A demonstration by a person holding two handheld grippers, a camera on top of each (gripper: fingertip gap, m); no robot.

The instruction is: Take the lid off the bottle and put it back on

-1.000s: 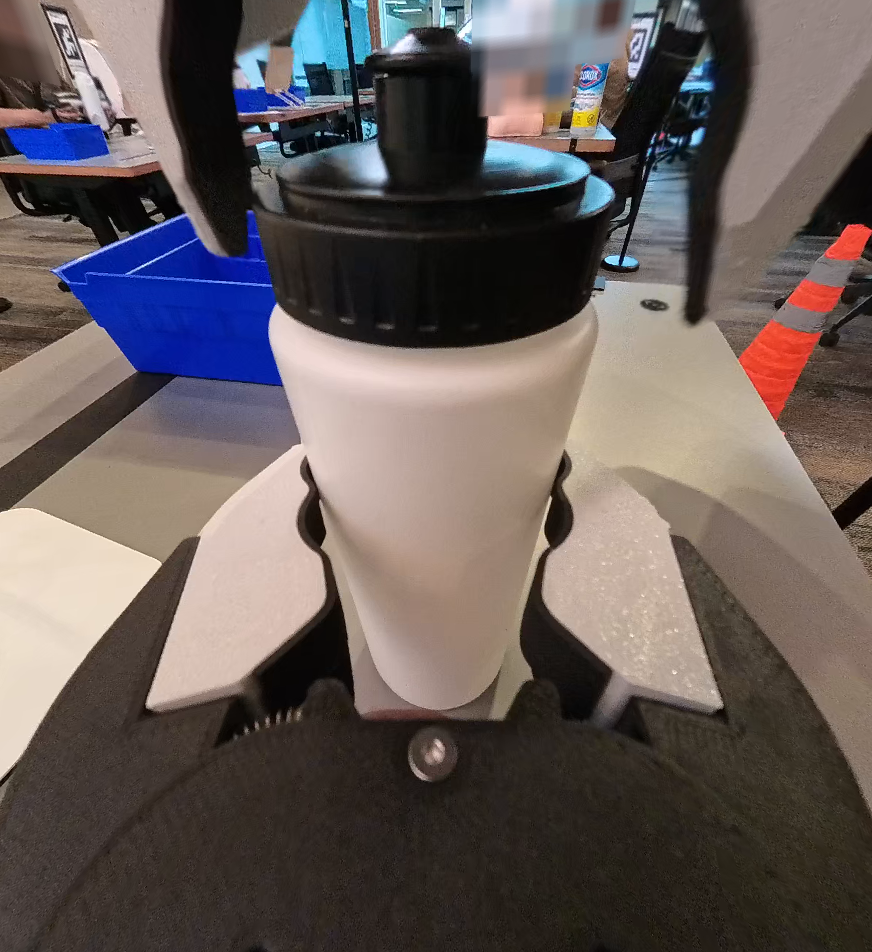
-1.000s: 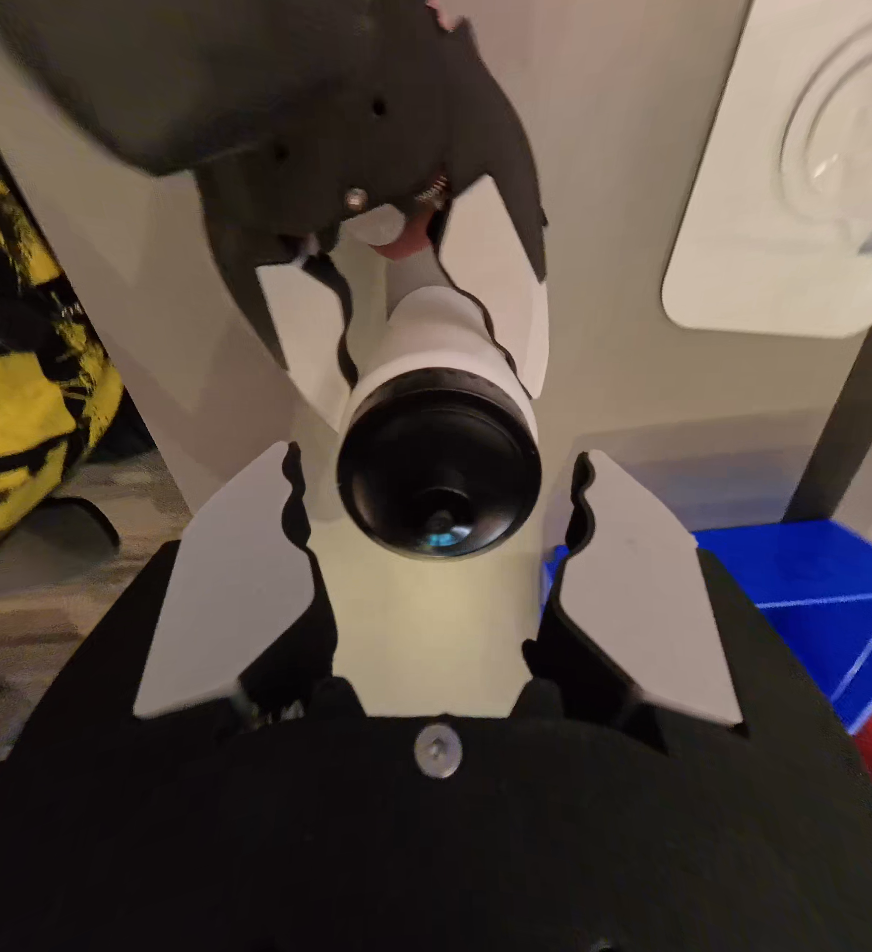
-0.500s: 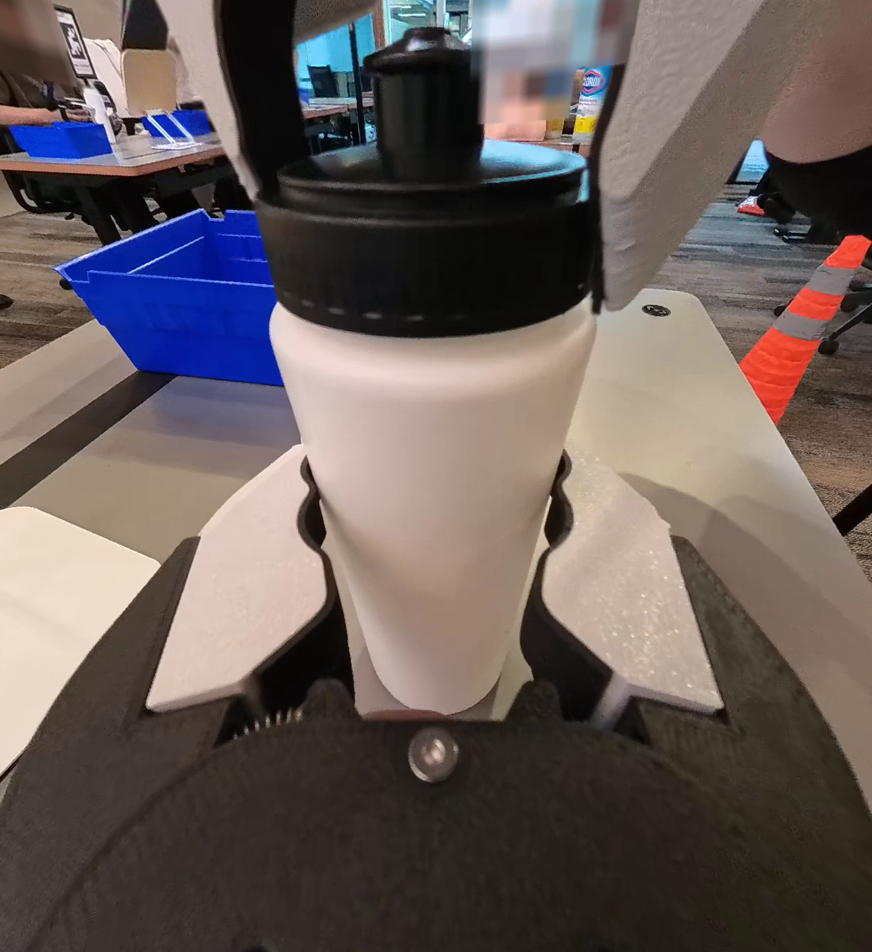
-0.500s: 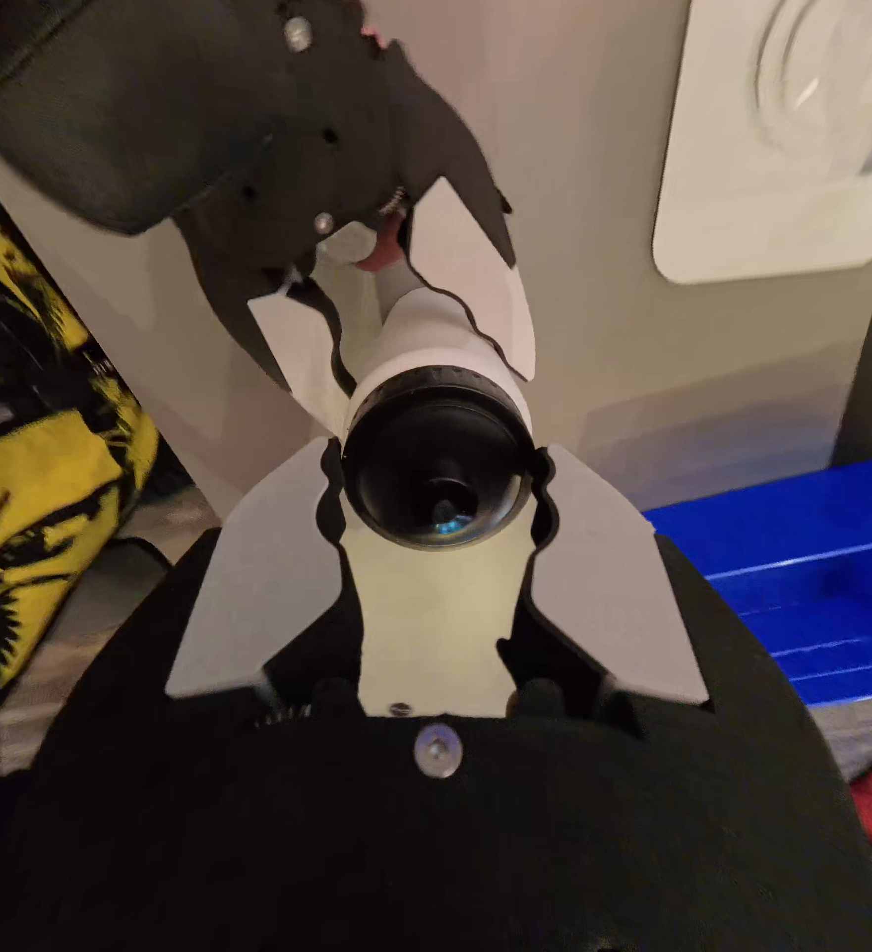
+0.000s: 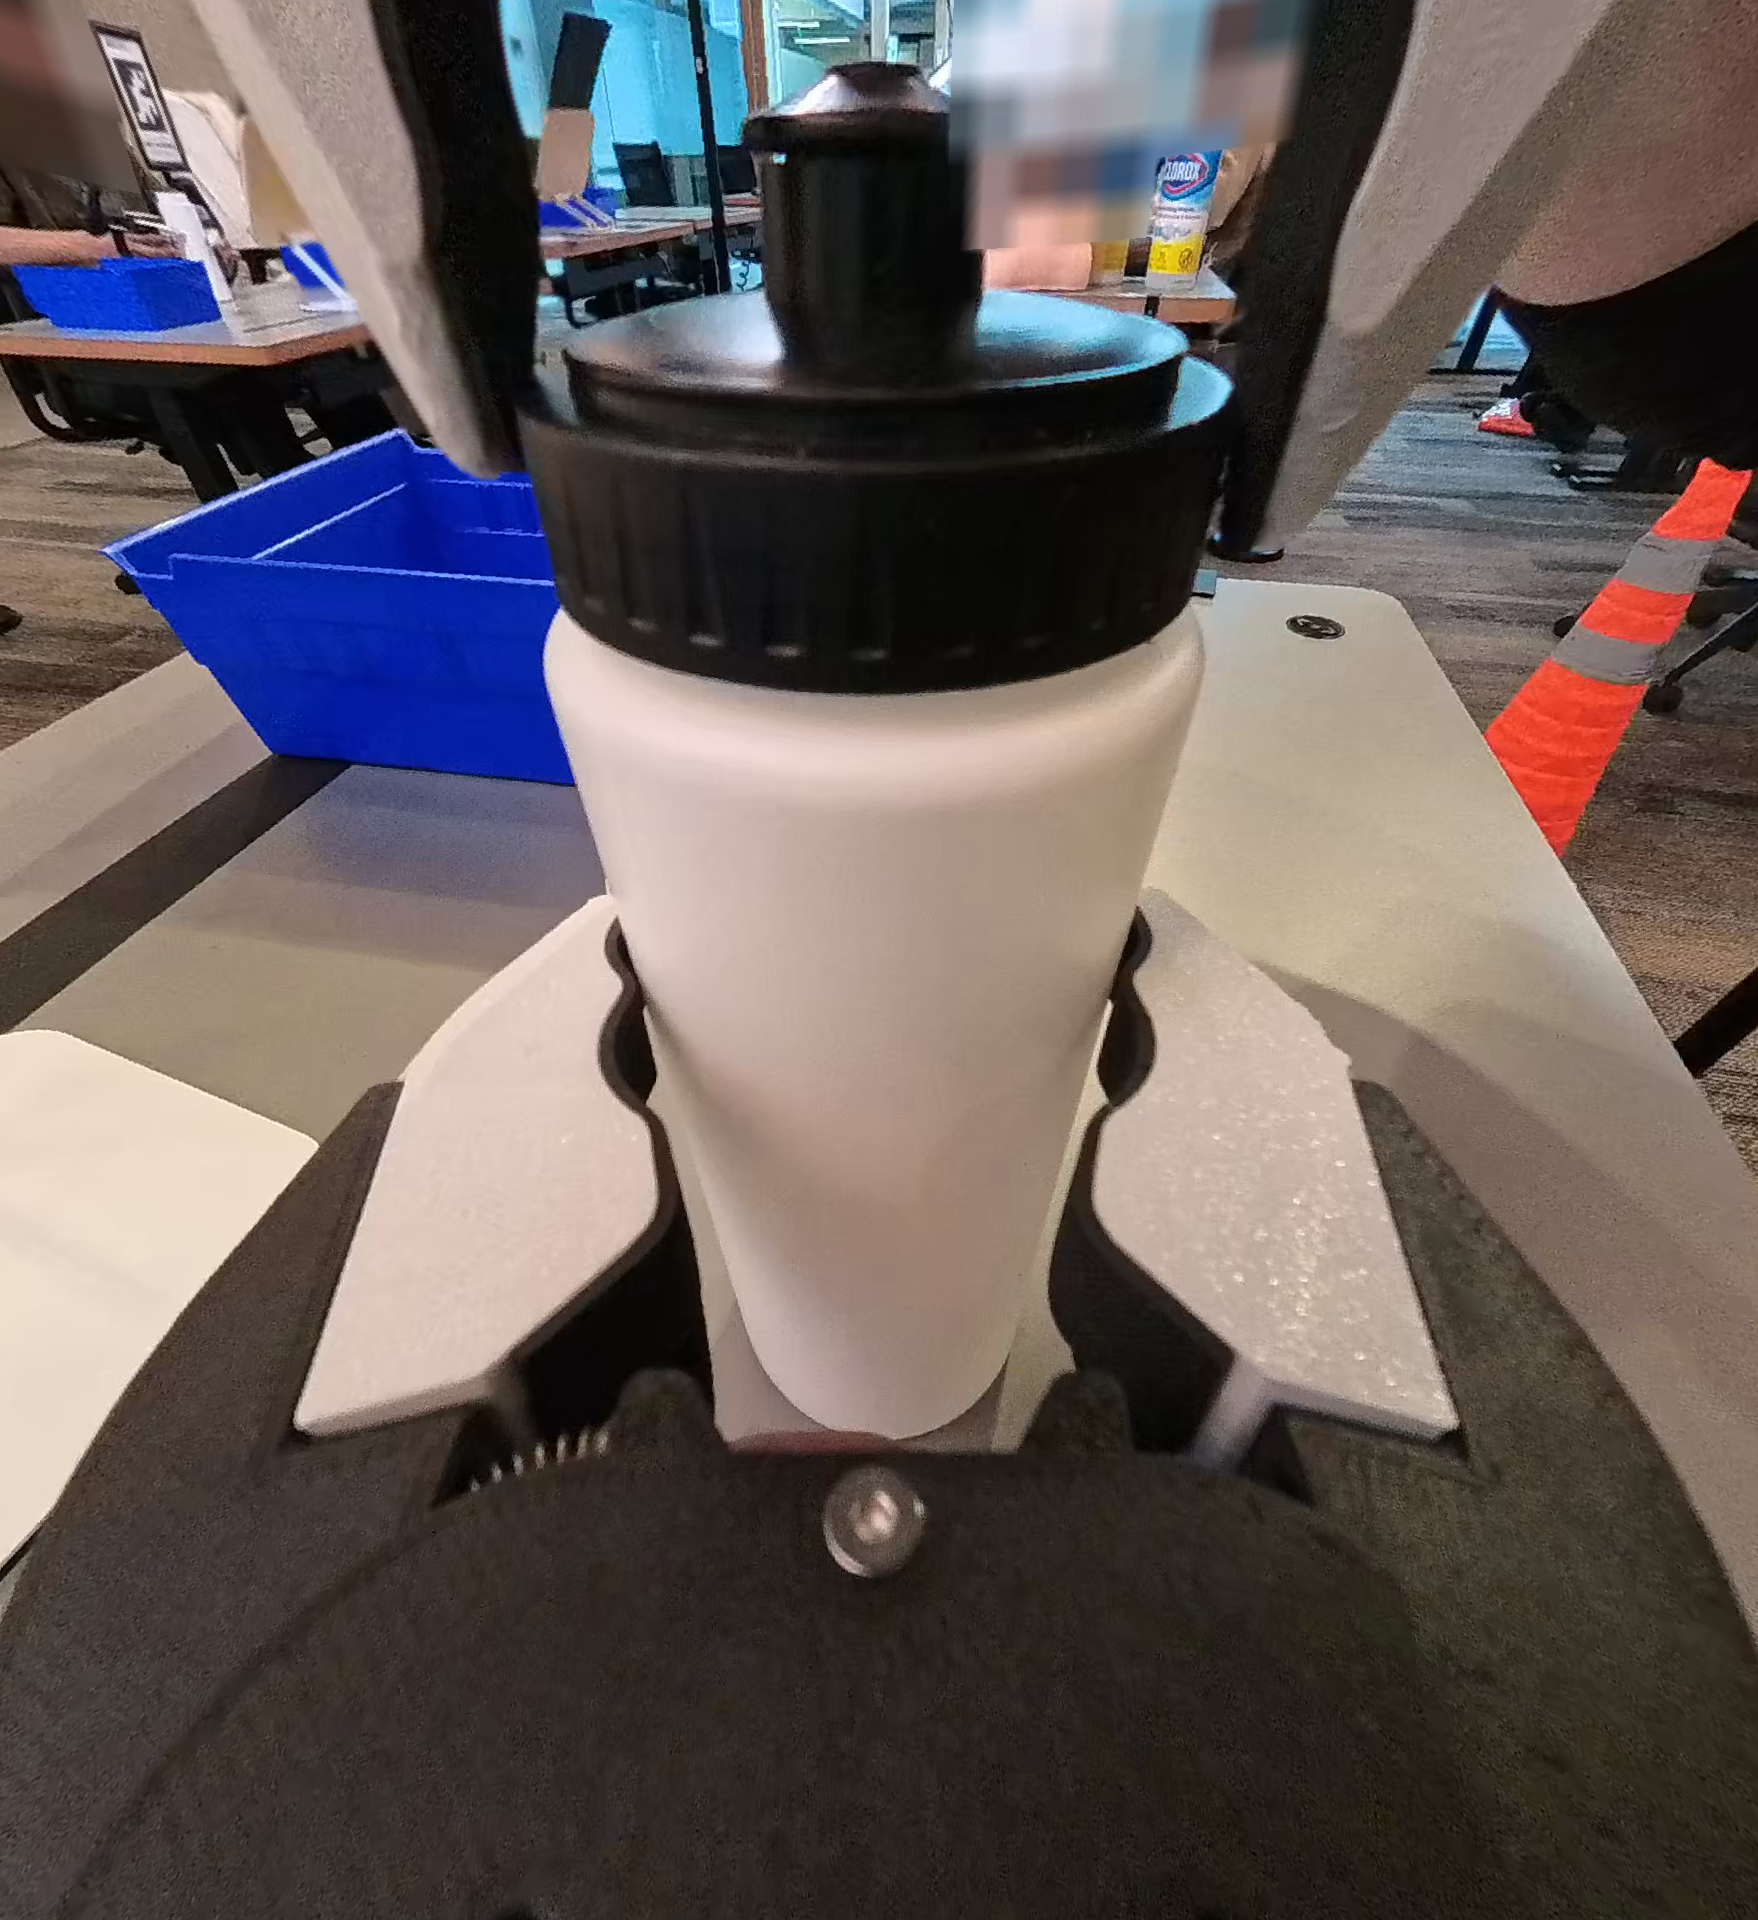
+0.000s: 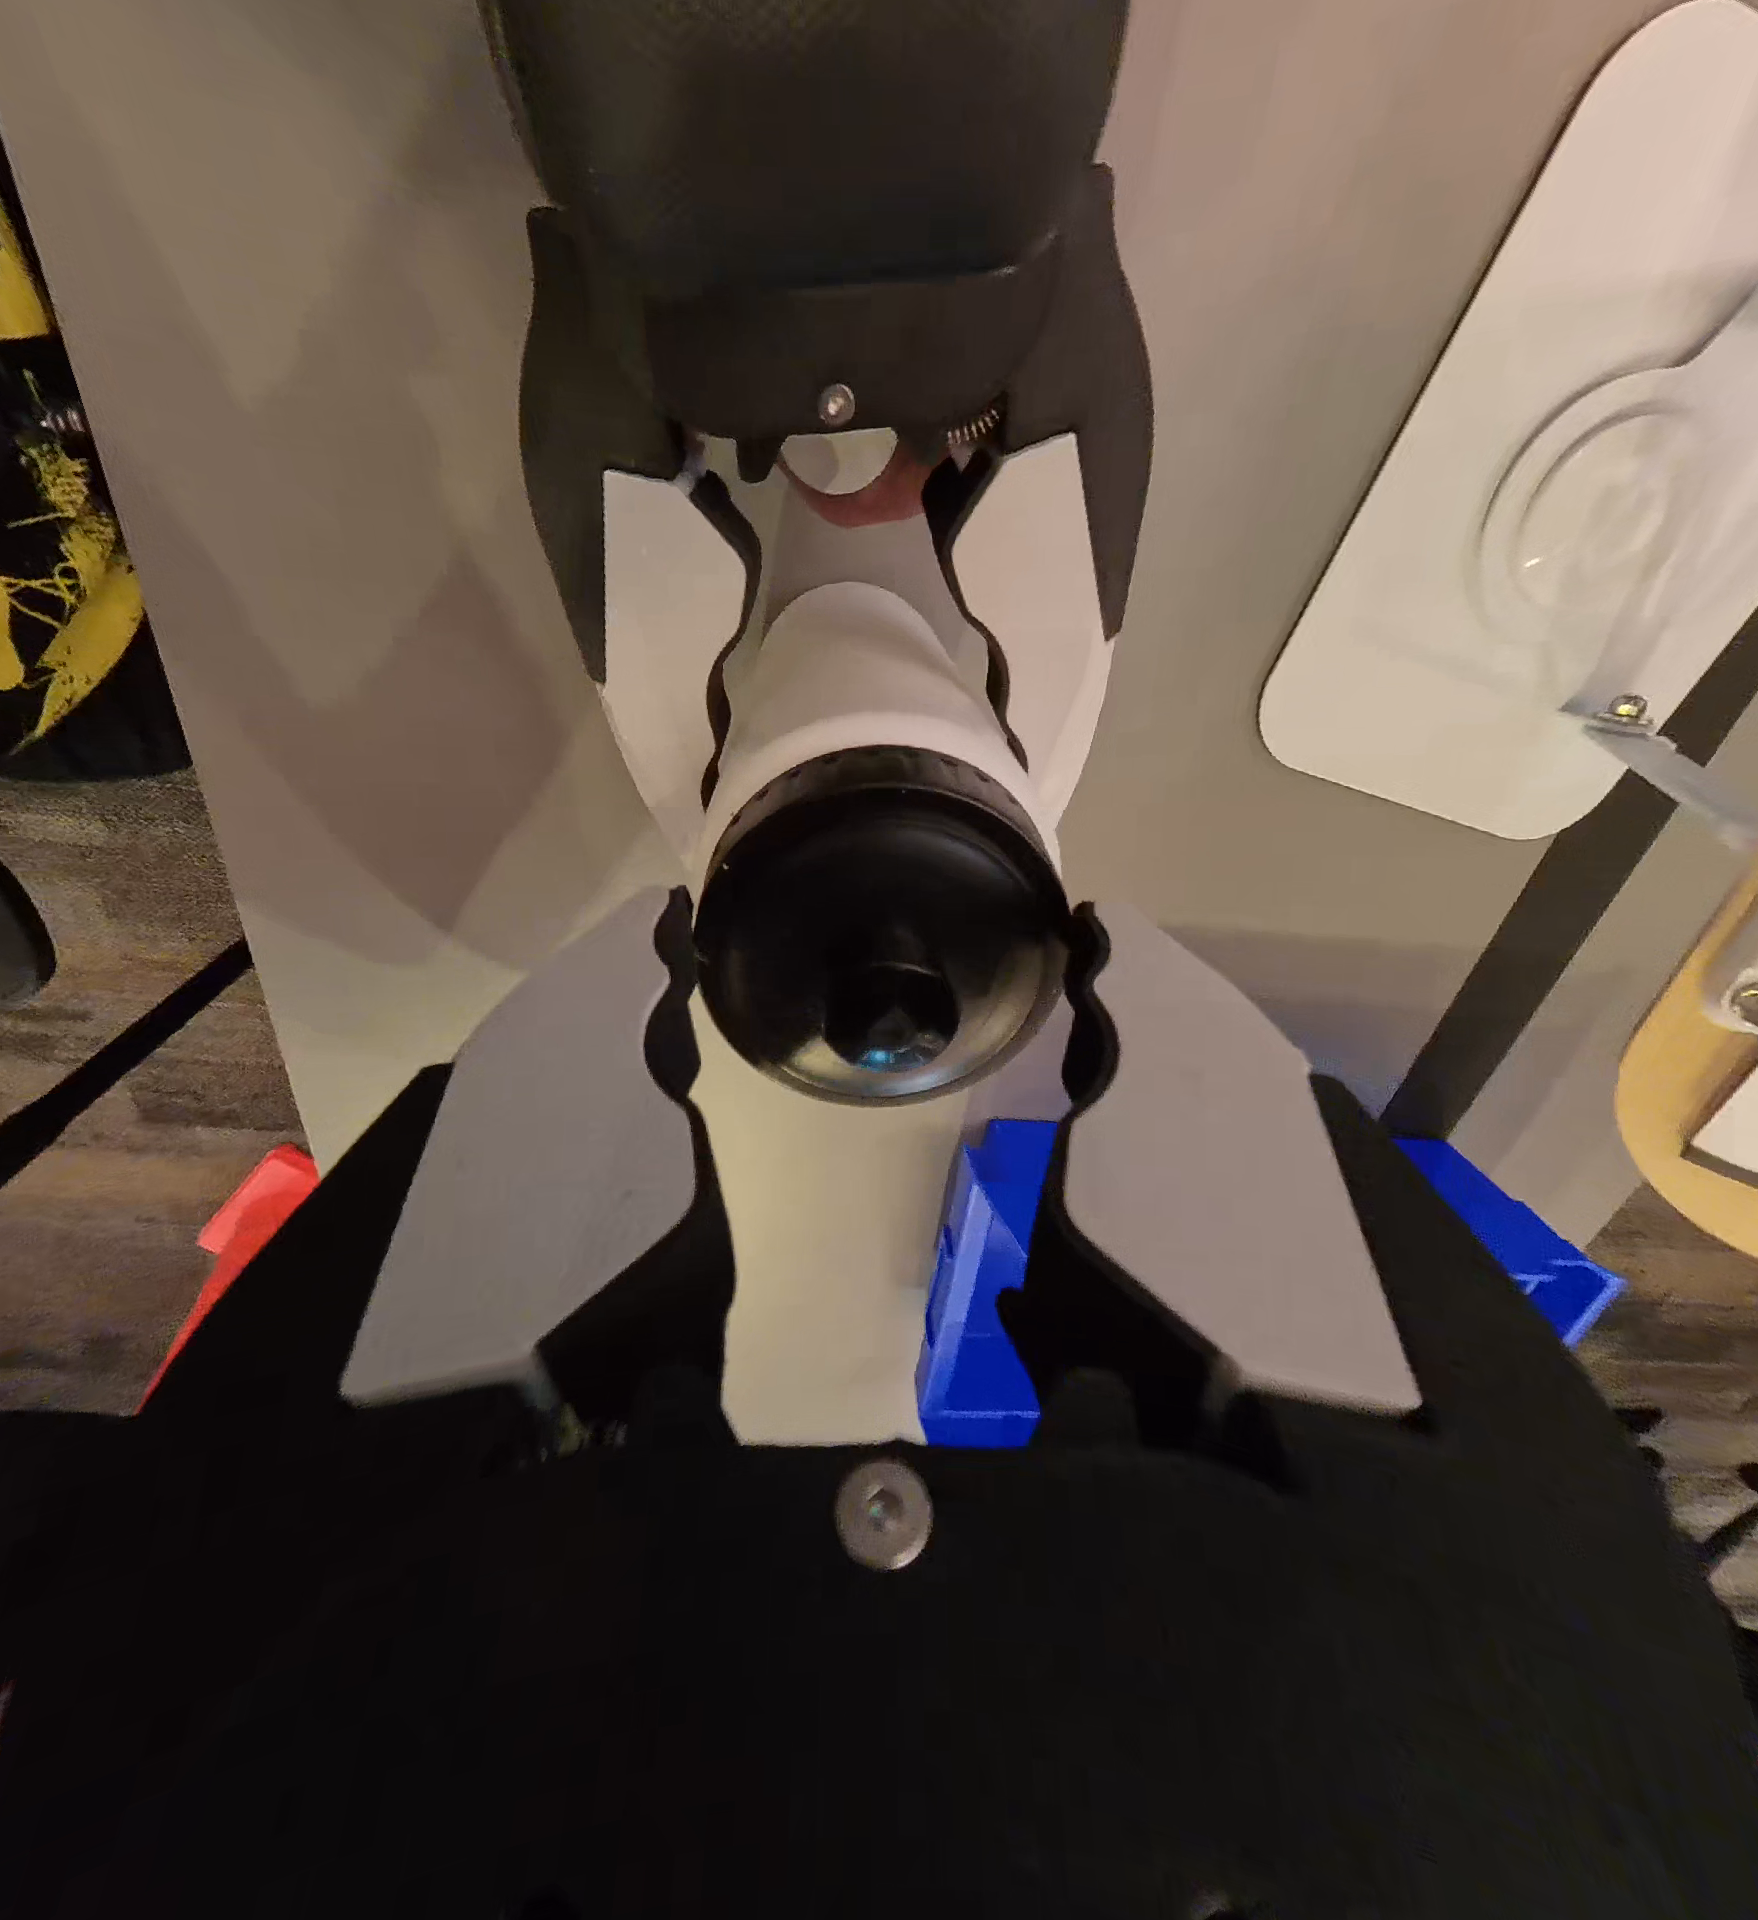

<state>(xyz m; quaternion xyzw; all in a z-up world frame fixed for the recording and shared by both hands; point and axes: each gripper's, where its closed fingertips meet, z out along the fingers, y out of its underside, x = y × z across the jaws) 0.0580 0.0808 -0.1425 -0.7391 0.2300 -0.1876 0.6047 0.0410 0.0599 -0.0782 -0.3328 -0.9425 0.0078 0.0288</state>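
gripping the white bottle low down, the left gripper is holding it upright while the right gripper is clasping its black lid.

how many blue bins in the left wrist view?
2. One blue bin sits on the table left of the bottle; a second sits on a far desk, upper left. Others may be hidden.

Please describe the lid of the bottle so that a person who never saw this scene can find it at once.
On the grey table, the left gripper holds a white bottle upright. The lid caps it: black, ribbed, with a spout, gripped by the right gripper.
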